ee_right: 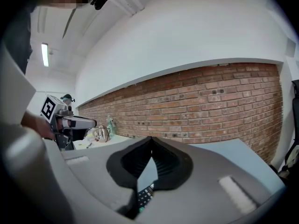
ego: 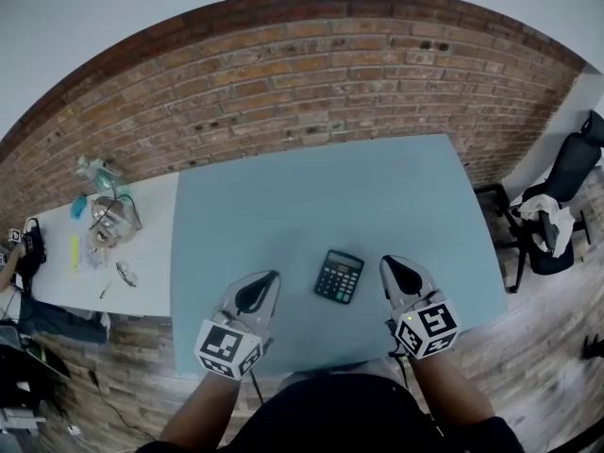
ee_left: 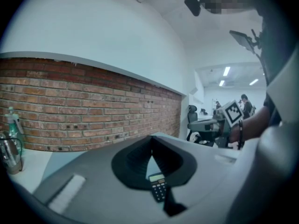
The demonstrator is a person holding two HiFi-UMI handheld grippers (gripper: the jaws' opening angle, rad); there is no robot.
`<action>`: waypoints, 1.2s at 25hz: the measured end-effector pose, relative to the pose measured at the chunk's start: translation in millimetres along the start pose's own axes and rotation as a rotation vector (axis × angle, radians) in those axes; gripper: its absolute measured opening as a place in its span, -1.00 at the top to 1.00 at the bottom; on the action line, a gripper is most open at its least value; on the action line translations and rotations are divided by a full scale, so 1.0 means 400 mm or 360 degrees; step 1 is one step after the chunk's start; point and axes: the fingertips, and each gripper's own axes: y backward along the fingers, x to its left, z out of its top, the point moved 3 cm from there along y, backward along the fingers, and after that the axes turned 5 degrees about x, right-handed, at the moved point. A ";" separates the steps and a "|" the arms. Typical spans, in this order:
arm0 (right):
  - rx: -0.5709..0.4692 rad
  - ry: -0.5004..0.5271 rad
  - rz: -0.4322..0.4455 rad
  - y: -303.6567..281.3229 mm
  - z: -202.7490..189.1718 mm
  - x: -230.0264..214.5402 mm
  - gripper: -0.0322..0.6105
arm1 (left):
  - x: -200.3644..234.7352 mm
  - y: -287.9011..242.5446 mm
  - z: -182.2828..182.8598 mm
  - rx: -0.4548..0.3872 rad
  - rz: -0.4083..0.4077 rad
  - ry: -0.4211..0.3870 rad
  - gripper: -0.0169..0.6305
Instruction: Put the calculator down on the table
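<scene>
Calculator [ego: 339, 276] on table [ego: 283, 187], away from every edge

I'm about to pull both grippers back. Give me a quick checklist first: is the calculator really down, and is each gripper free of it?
1. Calculator lies flat and face up on the blue table: ok.
2. Calculator sits well inside the table's edges: ok.
3. Right gripper is apart from the calculator, jaws shut with nothing between them: ok.
4. Left gripper is apart from the calculator, jaws together and empty: ok.
5. Nothing else lies on the blue table near either gripper: ok.
6. Calculator switched off: cannot tell.
</scene>
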 end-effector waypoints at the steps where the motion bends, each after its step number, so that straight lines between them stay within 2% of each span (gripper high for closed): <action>1: -0.0013 -0.0003 -0.0016 0.005 0.001 0.007 0.89 | 0.002 0.005 -0.003 0.0004 -0.0011 -0.0005 0.94; 9: -0.0057 -0.0019 -0.0152 0.072 0.008 0.032 0.89 | -0.019 0.019 -0.020 0.0000 -0.0134 -0.0015 0.94; 14: -0.0061 -0.0015 -0.0171 0.102 0.005 0.028 0.89 | -0.052 0.018 -0.019 -0.0009 -0.0161 -0.0026 0.94; 21: -0.0149 0.0013 -0.0110 0.116 0.052 0.013 0.89 | -0.097 0.025 -0.002 -0.0015 -0.0109 -0.0055 0.94; 26: -0.0138 0.0028 -0.0029 0.159 0.047 -0.003 0.89 | -0.166 0.035 0.015 -0.0017 -0.0037 -0.0056 0.94; 30: -0.0143 0.0019 0.0001 0.202 0.027 -0.033 0.89 | -0.241 0.051 -0.006 0.0020 -0.0005 -0.0050 0.94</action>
